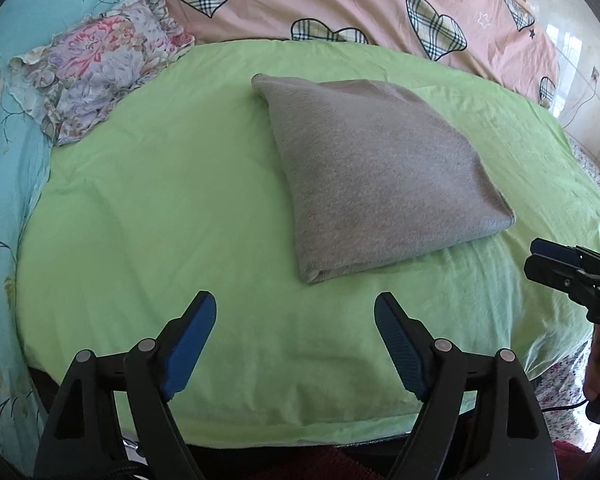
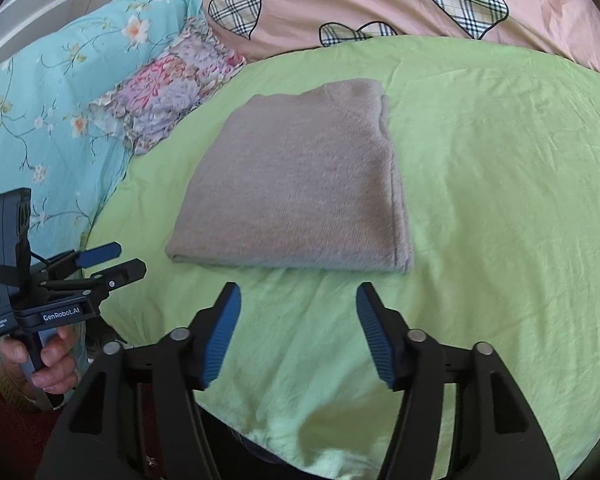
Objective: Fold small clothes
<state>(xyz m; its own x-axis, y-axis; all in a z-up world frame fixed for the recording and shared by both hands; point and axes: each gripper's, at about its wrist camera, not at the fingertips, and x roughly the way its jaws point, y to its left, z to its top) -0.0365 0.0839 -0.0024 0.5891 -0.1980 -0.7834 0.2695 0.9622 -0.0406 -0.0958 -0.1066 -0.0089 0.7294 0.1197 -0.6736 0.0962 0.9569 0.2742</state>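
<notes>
We find the grey knit garment (image 1: 380, 172) lying folded into a compact, roughly square bundle on the green sheet (image 1: 160, 200) of the bed, near the middle of the sheet and well clear of the floral pillow (image 1: 100, 76) at its far left edge. Both tools are off the work: the left gripper (image 1: 295, 344) has its fingers (image 1: 190, 344) spread wide with only sheet between them, and the right gripper (image 2: 298, 334) likewise stands with fingers (image 2: 222, 340) apart and nothing held, just short of the bundle's near edge. We judge the garment to be light, soft and limp, with a slightly fuzzy, non-slippery surface; it is not fragile, but it will sag and unfold if lifted by a single layer. The layered, open edges appear at the near corner in the left wrist view, and a rounded fold runs along the far side. For any further fold or transfer, we recommend pinching through all layers at two adjacent corners of one edge, one gripper per corner, keeping the edge taut. We note that the sheet beneath is itself loose and wrinkled, so a deep pinch risks catching it with the garment.
</notes>
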